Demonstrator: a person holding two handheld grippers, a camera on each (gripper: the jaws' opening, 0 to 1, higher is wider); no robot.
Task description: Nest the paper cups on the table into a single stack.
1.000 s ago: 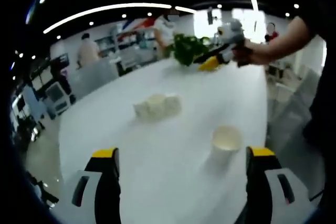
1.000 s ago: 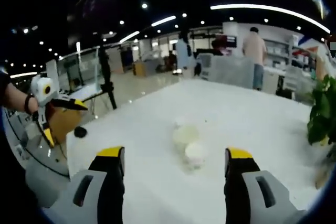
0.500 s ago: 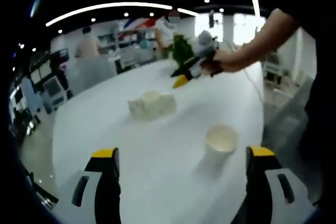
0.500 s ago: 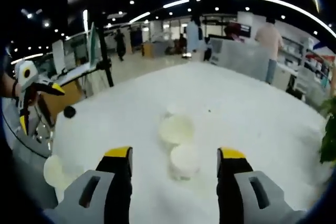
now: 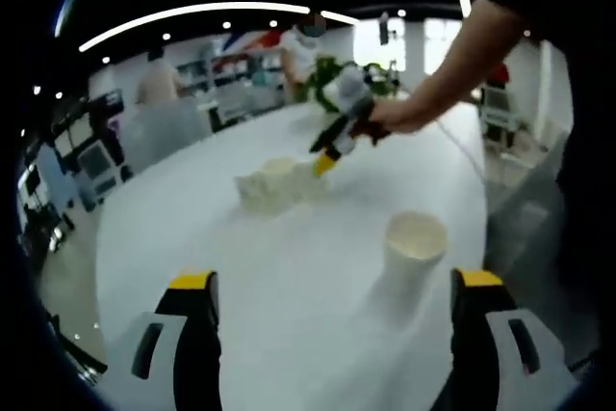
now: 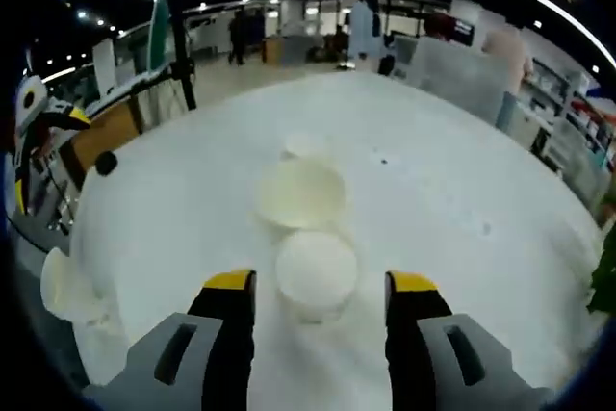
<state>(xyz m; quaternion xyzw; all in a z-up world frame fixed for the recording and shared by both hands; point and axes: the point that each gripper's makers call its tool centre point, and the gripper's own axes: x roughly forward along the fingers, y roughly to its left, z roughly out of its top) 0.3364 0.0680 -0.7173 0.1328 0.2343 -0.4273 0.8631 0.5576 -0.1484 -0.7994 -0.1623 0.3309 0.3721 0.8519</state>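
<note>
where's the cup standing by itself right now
In the left gripper view the lone paper cup stands upright on the white table, right of centre, ahead of the left gripper and apart from the cup cluster.

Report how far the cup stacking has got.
Done: nothing nested yet. In hand: the right gripper is open with the nearest paper cup between its fingers, not clamped. The left gripper is open and empty near the lone upright cup. Left: grasp that cup, nest it with the cluster of cups, then add the lone cup.
</note>
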